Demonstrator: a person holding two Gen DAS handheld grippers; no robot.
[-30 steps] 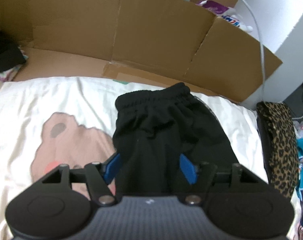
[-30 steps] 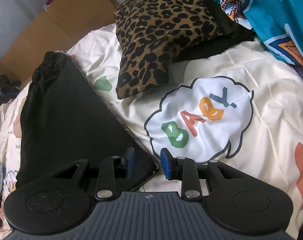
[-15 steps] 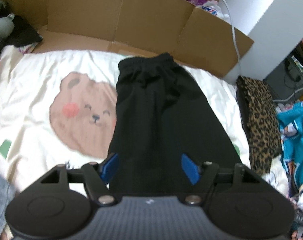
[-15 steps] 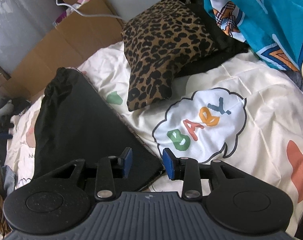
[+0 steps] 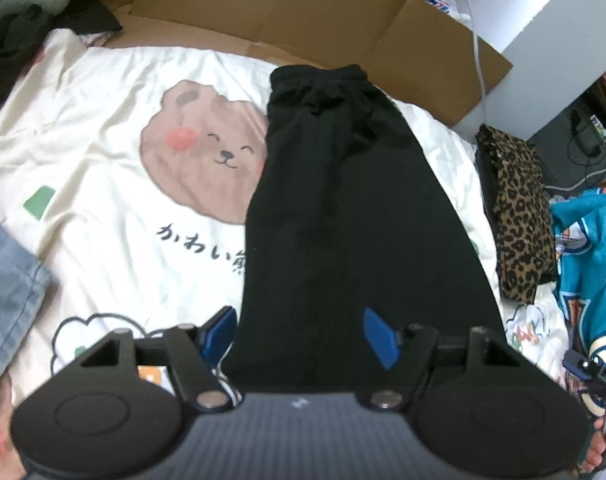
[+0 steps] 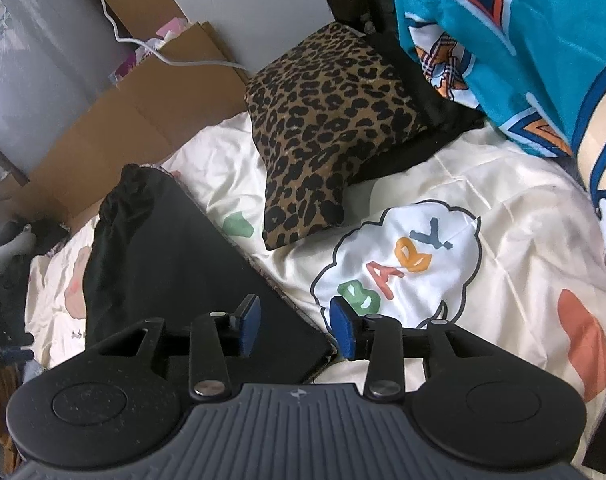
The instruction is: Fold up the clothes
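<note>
Right now my left tongs [image 5: 299, 334] stand wide apart above the lower part of the black trousers [image 5: 343, 216], one blue pad off the garment's left edge over the bedsheet [image 5: 103, 152], the other over the black cloth; nothing is pinched between them. The trousers lie flat and lengthwise on the bed, running away from me to the gathered waistband [image 5: 319, 80] at the far end, next to the printed bear [image 5: 207, 148].

My right tongs [image 6: 295, 322] are opening, with the near right corner of the trousers [image 6: 163, 248] lying under the gap; the left pad sits over the cloth, the right pad over the sheet [image 6: 503, 200] beside the "BABY" cloud print [image 6: 399, 264]. The pads do not press on the fabric.

A leopard-print cushion [image 6: 323, 120] rests on the sheet just right of the trousers, with a teal patterned cloth [image 6: 503, 40] beyond it. Flattened cardboard [image 5: 283, 8] stands along the far edge of the bed, and a white cable [image 5: 477, 40] hangs over it. A piece of grey-blue denim [image 5: 7, 280] lies at the left edge of the bed.
</note>
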